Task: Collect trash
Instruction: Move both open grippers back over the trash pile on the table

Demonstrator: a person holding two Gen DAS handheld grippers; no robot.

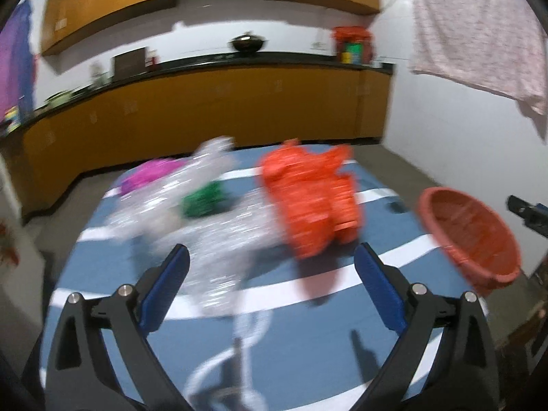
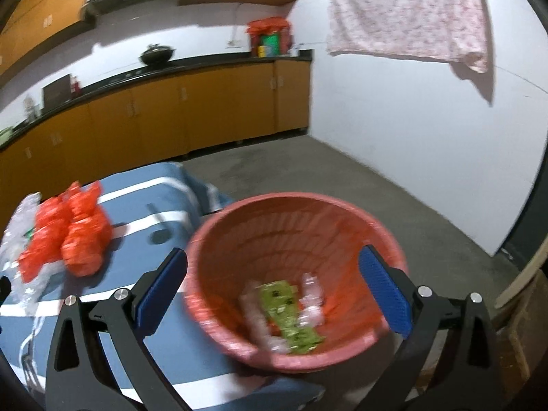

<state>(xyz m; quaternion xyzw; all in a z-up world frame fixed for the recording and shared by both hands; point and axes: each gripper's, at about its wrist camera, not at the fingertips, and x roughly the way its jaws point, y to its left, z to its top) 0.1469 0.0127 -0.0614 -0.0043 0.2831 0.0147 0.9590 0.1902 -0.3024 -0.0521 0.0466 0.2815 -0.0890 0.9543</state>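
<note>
Both tongs were held wide apart and empty. The left tongs (image 1: 272, 257) were pointed at the silver wrapper (image 1: 212, 236), lying just ahead and running away leftward, with the orange bag (image 1: 308, 202) beside it on the tabletop (image 1: 308, 325). The right tongs (image 2: 274, 263) were poised over the red basket (image 2: 219, 308), where a green wrapper (image 2: 287, 311) lay. Much was blurred.

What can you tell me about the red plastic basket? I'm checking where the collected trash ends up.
The round red plastic basket has slatted, tapering walls and a thick rolled rim. It sits tilted at the right edge of the blue white-striped cloth. Inside lie a green printed wrapper and some clear crumpled plastic pieces. The right gripper hangs above it with its jaws wide apart and holds nothing.
</note>
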